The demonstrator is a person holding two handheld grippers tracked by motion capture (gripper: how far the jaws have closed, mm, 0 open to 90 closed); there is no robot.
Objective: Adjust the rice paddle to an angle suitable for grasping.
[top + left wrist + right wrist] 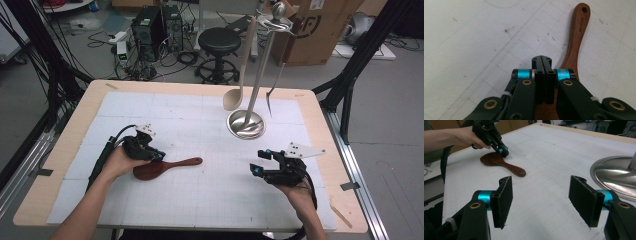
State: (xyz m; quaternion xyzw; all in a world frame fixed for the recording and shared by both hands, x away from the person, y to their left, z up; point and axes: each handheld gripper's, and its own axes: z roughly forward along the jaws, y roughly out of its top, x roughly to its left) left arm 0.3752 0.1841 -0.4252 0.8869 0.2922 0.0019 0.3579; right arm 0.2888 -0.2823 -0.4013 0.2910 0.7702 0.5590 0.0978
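Left gripper [159,154], lower left of the high view, jaws clenched empty over the wooden spatula [167,167] on the worktop [200,200]. Right gripper [260,162], lower right, jaws released.

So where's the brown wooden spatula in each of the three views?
High view: the wooden spatula lies lower left of centre on the white mat, handle pointing right.
Left gripper view: right of centre, its handle running to the upper right, its blade under the shut left gripper.
Right gripper view: upper left, below the left gripper.
Shared landmark: the left gripper, poised over the spatula's blade.
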